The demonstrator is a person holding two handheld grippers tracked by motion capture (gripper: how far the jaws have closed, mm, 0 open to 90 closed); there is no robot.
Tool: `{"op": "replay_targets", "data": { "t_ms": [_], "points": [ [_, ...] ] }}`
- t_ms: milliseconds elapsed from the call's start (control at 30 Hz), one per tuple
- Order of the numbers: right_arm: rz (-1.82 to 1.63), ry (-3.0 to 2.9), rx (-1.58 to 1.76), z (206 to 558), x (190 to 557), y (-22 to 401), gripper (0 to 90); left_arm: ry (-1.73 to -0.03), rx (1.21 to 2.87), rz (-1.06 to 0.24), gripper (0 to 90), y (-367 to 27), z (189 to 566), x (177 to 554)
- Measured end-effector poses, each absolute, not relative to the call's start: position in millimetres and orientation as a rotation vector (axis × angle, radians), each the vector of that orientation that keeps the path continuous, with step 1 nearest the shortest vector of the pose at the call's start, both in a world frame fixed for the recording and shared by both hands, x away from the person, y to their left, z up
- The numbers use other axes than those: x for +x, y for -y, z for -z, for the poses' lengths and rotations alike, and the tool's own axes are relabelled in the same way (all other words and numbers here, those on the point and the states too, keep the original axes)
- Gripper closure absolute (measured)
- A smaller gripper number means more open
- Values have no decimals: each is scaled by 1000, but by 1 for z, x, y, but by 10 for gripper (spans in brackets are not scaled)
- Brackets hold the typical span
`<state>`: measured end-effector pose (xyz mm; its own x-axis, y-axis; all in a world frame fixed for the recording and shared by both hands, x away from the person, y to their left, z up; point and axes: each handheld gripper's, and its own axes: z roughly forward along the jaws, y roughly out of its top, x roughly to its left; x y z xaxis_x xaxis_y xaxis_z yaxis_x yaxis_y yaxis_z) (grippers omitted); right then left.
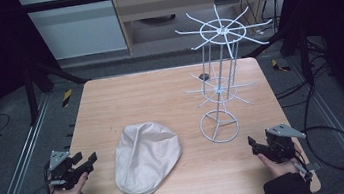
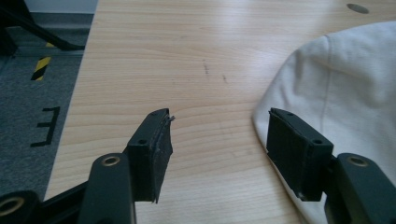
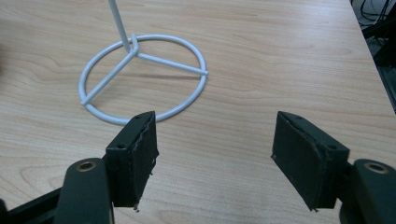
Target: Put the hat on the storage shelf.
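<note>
Two grippers, both wide open, both empty. Left gripper (image 1: 89,161) hovers at tabletop's (image 1: 158,86) near-left corner; one jaw just beside cap's (image 1: 146,157) edge, contact unclear. Right gripper (image 1: 252,144) near near-right corner, facing stand's (image 1: 220,125) ring base, apart from it. Cap lies flat toward near edge, between grippers, left of stand.

Risks, judged: thin pinch on soft brim could slip, cap dragging instead of lifting; light wire stand likely tips if cap snags on hook or right gripper knocks base.
</note>
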<state>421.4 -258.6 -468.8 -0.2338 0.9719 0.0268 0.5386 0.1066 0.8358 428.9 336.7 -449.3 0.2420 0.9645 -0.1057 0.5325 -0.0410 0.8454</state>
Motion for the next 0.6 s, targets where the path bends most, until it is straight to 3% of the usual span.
{"op": "replay_targets", "data": {
  "t_ms": [600],
  "points": [
    [-988,-1845,1454,476,425,256,304,-1283,1762,-618,357,-302,425,424]
  ]
}}
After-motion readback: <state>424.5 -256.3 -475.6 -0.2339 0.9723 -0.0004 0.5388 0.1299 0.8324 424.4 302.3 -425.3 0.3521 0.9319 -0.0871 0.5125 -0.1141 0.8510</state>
